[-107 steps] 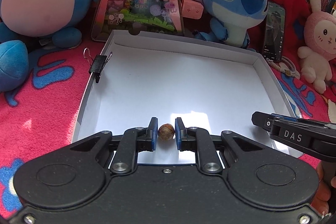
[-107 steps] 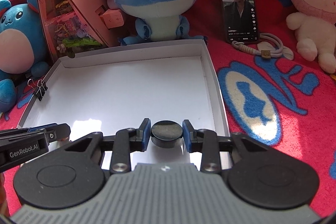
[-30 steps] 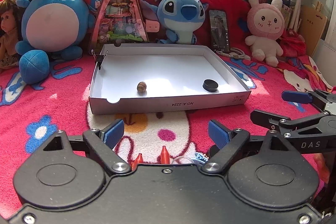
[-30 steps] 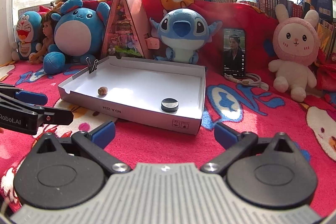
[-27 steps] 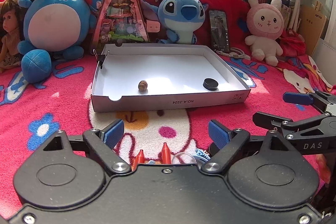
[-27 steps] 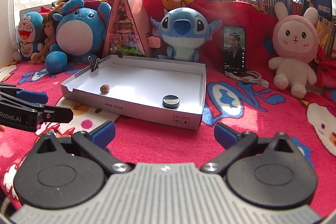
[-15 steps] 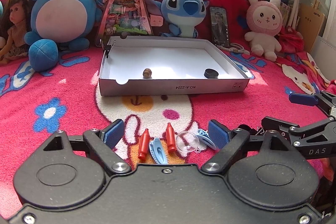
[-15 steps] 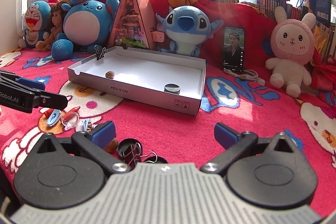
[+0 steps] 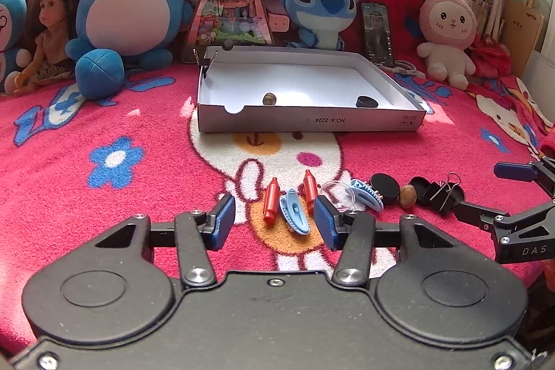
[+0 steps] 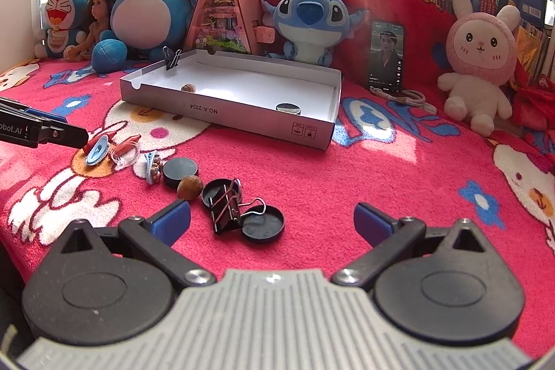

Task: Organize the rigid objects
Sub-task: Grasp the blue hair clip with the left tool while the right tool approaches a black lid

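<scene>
Your left gripper (image 9: 274,224), jaws closing on nothing, framed the left red crayon (image 9: 271,199) at lower centre, its long axis pointing away. The right gripper (image 10: 272,224) stood spread, empty.

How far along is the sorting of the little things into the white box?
Done: a nut and a black cap lie in the white box. In hand: nothing; the left gripper is closing around a red crayon and blue clip, and the right gripper is open. Left: the row on the blanket, including a binder clip and another nut.
</scene>
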Demonstrator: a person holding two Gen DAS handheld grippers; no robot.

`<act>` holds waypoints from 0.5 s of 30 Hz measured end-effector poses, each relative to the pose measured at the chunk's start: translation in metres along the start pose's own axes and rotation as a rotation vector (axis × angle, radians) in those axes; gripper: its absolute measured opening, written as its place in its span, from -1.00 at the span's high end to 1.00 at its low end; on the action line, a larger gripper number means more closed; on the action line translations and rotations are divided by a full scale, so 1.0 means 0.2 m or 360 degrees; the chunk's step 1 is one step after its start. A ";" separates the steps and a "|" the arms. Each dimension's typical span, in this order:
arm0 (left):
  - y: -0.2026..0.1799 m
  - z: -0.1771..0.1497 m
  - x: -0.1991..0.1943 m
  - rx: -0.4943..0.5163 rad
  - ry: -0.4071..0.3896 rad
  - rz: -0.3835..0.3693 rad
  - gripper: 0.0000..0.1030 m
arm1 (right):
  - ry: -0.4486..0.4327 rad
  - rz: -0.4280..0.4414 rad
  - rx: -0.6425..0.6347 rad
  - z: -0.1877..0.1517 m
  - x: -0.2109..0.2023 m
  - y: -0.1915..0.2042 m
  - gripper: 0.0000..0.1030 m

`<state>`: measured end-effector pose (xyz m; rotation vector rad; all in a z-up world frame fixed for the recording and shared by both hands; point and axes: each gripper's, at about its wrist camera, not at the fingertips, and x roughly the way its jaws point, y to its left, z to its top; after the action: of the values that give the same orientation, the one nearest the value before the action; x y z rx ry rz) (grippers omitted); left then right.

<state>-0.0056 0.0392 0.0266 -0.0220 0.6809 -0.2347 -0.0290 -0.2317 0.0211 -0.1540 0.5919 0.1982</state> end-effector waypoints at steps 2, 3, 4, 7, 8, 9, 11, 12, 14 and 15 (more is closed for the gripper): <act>0.01 -0.01 -0.01 -0.0004 0.0008 0.0001 0.22 | 0.0019 -0.0008 0.0013 -0.02 0.00 -0.01 -1.00; 0.01 -0.02 -0.01 -0.0005 0.0016 0.0001 0.25 | 0.0031 -0.0011 0.0018 -0.03 0.01 -0.01 -1.00; 0.01 -0.02 -0.01 -0.0006 0.0026 -0.0004 0.33 | 0.0043 -0.0014 0.0022 -0.04 0.01 -0.01 -1.00; 0.01 -0.04 -0.02 -0.0018 0.0066 -0.0041 0.48 | 0.0061 -0.0030 0.0029 -0.06 0.02 0.00 -1.00; 0.01 -0.05 -0.02 -0.0020 0.0077 -0.0058 0.52 | 0.0064 -0.0034 0.0028 -0.06 0.02 0.00 -0.99; 0.01 -0.06 -0.01 -0.0017 0.0087 -0.0073 0.53 | 0.0066 -0.0038 0.0025 -0.06 0.03 0.00 -0.99; -0.01 -0.07 -0.01 -0.0010 0.0103 -0.0092 0.57 | 0.0065 -0.0049 0.0017 -0.07 0.03 0.01 -0.98; -0.02 -0.07 0.00 -0.0006 0.0109 -0.0102 0.58 | 0.0064 -0.0053 0.0012 -0.07 0.03 0.01 -0.97; -0.03 -0.07 0.01 -0.0004 0.0120 -0.0126 0.61 | 0.0066 -0.0066 0.0005 -0.07 0.02 0.01 -0.94; -0.04 -0.08 0.01 -0.0004 0.0124 -0.0141 0.62 | 0.0068 -0.0072 0.0003 -0.07 0.02 0.00 -0.92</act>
<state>-0.0152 0.0313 0.0140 -0.0456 0.7587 -0.3210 -0.0331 -0.2331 0.0078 -0.1699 0.6305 0.1510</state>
